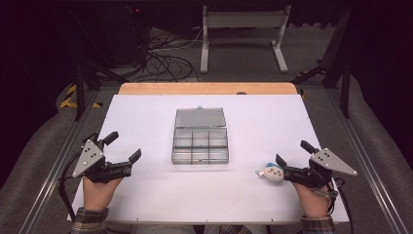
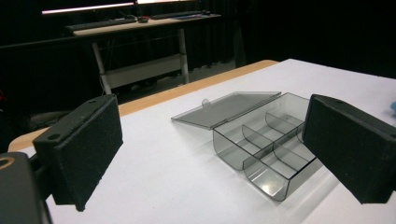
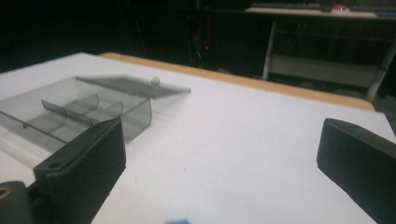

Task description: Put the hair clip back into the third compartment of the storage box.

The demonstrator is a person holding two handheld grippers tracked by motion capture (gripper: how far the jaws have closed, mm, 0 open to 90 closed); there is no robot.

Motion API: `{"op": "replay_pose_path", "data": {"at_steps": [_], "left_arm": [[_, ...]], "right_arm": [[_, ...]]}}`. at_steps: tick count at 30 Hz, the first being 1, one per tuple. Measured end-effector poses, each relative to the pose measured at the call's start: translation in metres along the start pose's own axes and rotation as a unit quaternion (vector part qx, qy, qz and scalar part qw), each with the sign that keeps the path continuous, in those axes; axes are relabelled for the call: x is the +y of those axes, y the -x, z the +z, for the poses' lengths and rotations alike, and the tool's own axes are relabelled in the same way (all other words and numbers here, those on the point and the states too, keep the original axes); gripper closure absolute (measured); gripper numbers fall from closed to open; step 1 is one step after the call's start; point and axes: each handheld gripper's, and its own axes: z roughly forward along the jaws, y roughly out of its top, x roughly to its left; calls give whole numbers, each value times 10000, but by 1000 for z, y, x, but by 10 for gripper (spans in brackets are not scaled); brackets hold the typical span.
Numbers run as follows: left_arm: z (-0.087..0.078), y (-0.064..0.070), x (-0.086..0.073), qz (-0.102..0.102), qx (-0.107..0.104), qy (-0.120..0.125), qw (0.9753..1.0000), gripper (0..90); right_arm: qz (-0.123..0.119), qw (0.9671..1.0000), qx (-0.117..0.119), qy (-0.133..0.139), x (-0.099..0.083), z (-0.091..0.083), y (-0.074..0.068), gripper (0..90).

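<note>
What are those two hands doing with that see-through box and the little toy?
A person holds a gripper in each hand at a white table. The clear box sits in the middle with its lid open and its compartments look empty. The right gripper is open, right beside a small blue-and-white toy. The left gripper is open too, holding nothing.

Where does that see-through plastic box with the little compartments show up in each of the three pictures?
High view: the clear box sits mid-table, lid open flat towards the far edge.
Left gripper view: right of centre, partly behind the right jaw.
Right gripper view: at the left, above the left jaw.
Shared landmark: the small knob on the lid's edge.
</note>
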Motion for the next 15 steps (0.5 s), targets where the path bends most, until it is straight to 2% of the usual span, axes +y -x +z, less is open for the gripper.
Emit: {"op": "replay_pose_path", "data": {"at_steps": [5, 8, 9, 10, 15], "left_arm": [[0, 1, 0, 43, -12, -32, 10000, 56], [0, 2, -1, 52, -76, -21, 10000, 56], [0, 2, -1, 52, -76, -21, 10000, 56], [0, 2, -1, 58, -84, -27, 9999, 56], [0, 2, -2, 74, -87, -54, 9999, 56]], "right_arm": [[41, 9994, -141, -320, -4, -1, -3, 64], [-92, 9984, -127, -539, -6, -1, -5, 96], [-92, 9984, -127, -539, -6, -1, -5, 96], [-142, 9977, -95, -657, -7, -1, -5, 129], [-209, 9953, 33, -946, -10, 3, -7, 164]]}}
